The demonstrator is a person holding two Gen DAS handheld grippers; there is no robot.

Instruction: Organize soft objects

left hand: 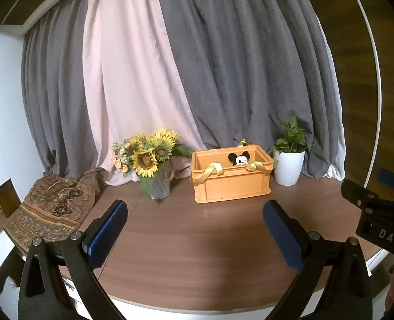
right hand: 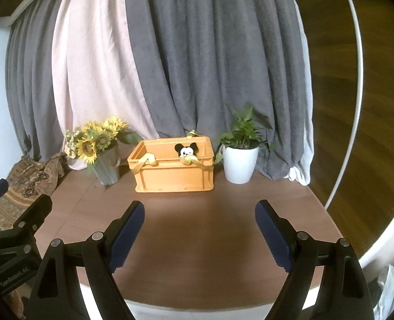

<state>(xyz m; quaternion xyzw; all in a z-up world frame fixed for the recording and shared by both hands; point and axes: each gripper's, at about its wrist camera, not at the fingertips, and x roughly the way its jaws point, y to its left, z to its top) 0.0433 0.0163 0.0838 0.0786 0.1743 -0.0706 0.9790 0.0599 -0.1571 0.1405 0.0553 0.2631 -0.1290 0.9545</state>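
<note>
An orange crate (left hand: 231, 186) with yellow ribbon handles (left hand: 210, 172) stands at the back of the brown table; it also shows in the right wrist view (right hand: 173, 176). A black-and-white mouse plush (left hand: 239, 158) peeks over its rim, also seen from the right wrist (right hand: 185, 150). My left gripper (left hand: 195, 213) is open and empty, well in front of the crate. My right gripper (right hand: 199, 213) is open and empty, also in front of the crate. The right gripper's body shows at the right edge of the left wrist view (left hand: 375, 213).
A sunflower bouquet in a grey vase (left hand: 154, 165) stands left of the crate. A white pot with a green plant (left hand: 289, 165) stands right of it. A patterned brown cloth (left hand: 50, 210) lies over the table's left edge. Grey and pink curtains (left hand: 197, 66) hang behind.
</note>
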